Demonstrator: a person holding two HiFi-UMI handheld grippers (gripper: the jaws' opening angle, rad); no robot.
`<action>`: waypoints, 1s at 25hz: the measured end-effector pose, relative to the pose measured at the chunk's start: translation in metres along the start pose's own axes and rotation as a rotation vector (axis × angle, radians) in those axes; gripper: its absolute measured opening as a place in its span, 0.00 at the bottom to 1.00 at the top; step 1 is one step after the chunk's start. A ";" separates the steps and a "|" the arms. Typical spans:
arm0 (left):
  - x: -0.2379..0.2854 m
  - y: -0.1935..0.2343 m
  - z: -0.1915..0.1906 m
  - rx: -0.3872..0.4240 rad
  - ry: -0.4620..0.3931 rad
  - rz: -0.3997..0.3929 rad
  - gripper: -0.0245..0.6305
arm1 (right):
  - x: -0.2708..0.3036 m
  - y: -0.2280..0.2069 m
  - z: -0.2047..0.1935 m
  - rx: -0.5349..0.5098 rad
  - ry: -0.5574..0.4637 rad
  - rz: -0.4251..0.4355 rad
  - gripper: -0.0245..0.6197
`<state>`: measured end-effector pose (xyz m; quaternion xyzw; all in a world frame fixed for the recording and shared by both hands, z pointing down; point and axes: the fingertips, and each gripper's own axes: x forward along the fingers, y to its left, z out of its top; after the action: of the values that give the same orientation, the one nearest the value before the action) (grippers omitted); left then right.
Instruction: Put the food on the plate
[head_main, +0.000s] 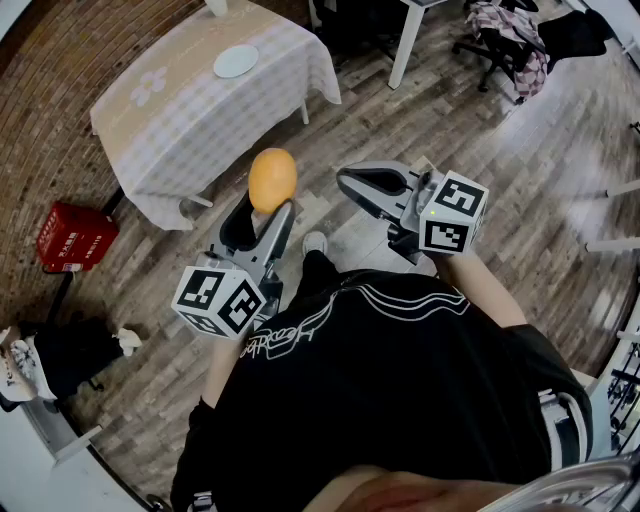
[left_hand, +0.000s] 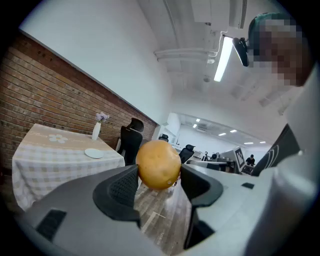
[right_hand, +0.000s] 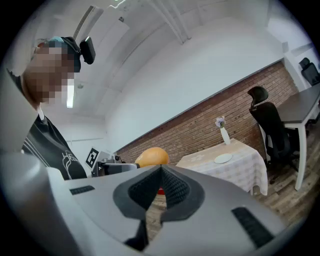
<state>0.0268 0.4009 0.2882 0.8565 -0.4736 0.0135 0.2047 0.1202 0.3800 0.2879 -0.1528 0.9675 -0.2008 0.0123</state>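
Firmly, the left tool (head_main: 263, 213) grips an orange fruit (head_main: 272, 180); the right tool (head_main: 352, 182) sits closed, empty.

left tongs (left_hand: 159, 186): clamped on orange fruit (left_hand: 158, 164) | plate (left_hand: 93, 153): on checked table (left_hand: 50, 155)

- Table (head_main: 262, 98): you see it ahead and to your left, beside the brick wall. A pale checked cloth (head_main: 170, 150) covers it and hangs down its sides.
- Plate (head_main: 236, 61): white and round, it lies flat on the cloth near the table's far end.
- Vase (left_hand: 96, 132): white and upright on the cloth, holding a small flower. It is near the plate but not touching it.
- A pale flower print (head_main: 148, 86) shows on the cloth, well apart from the plate.
- Floor (head_main: 520, 170): wood planks, and the table stands on it.
- Red crate (head_main: 75, 237): it sits on the floor near the table's near corner, by the wall.
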 end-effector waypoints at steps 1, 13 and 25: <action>0.001 0.001 -0.001 0.000 0.001 -0.001 0.44 | 0.000 -0.001 -0.001 0.000 -0.001 0.000 0.03; 0.013 0.012 -0.008 -0.017 0.022 -0.010 0.43 | 0.006 -0.019 -0.007 0.027 -0.009 -0.028 0.03; 0.062 0.080 0.017 -0.054 0.064 -0.044 0.43 | 0.061 -0.081 0.010 0.085 -0.019 -0.071 0.03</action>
<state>-0.0072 0.3072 0.3130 0.8600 -0.4482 0.0238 0.2429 0.0867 0.2872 0.3131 -0.1884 0.9520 -0.2404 0.0210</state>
